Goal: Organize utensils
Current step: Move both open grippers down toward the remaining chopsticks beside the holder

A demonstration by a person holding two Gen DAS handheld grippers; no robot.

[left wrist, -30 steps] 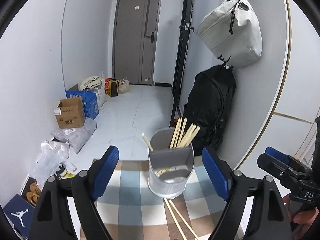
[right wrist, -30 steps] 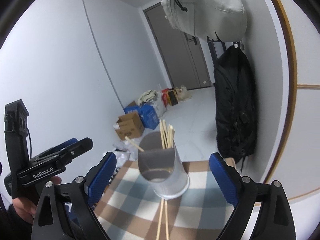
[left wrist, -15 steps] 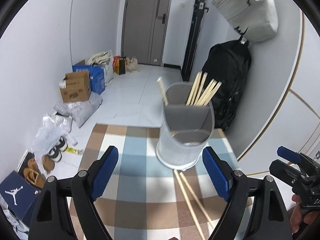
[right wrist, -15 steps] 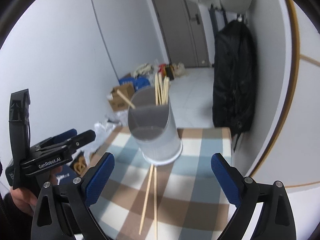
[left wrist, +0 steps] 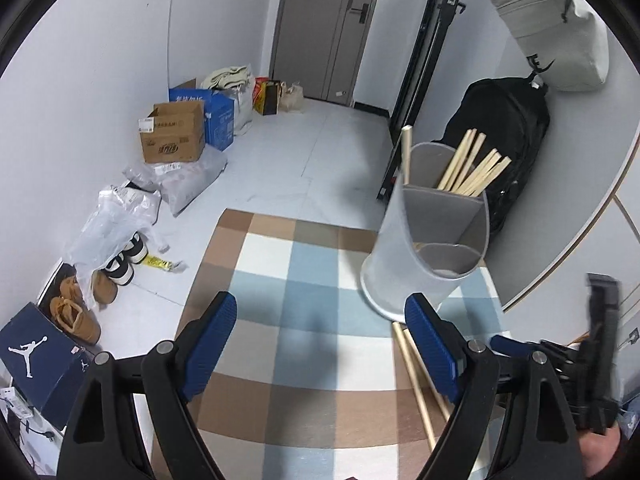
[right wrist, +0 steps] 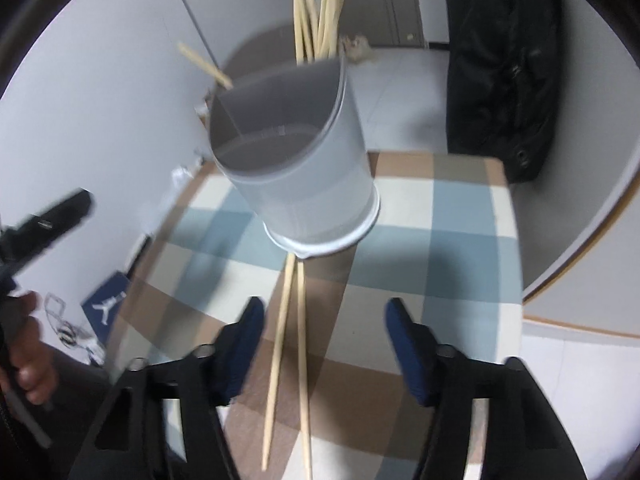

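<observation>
Right wrist view is motion-smeared. Loose chopsticks point(right wrist: 288, 344) disappear under the holder point(right wrist: 304, 168) at their far ends; left fingers point(left wrist: 430, 346) cover them.

Left of your checked cloth point(left wrist: 304, 312) you see a cardboard box point(left wrist: 173, 133), shoes point(left wrist: 80, 312) and a shoebox point(left wrist: 38, 364); right, a black backpack point(left wrist: 504, 128).

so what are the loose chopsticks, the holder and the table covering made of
Loose chopsticks: probably bamboo or light wood, with a pale tan, matte, unvarnished look.
Holder: could be plastic or painted metal; it has a smooth pale grey wall, a thin rim and a soft sheen.
Table covering: looks like woven cloth in a flat, matte check of blue, brown and cream.
</observation>
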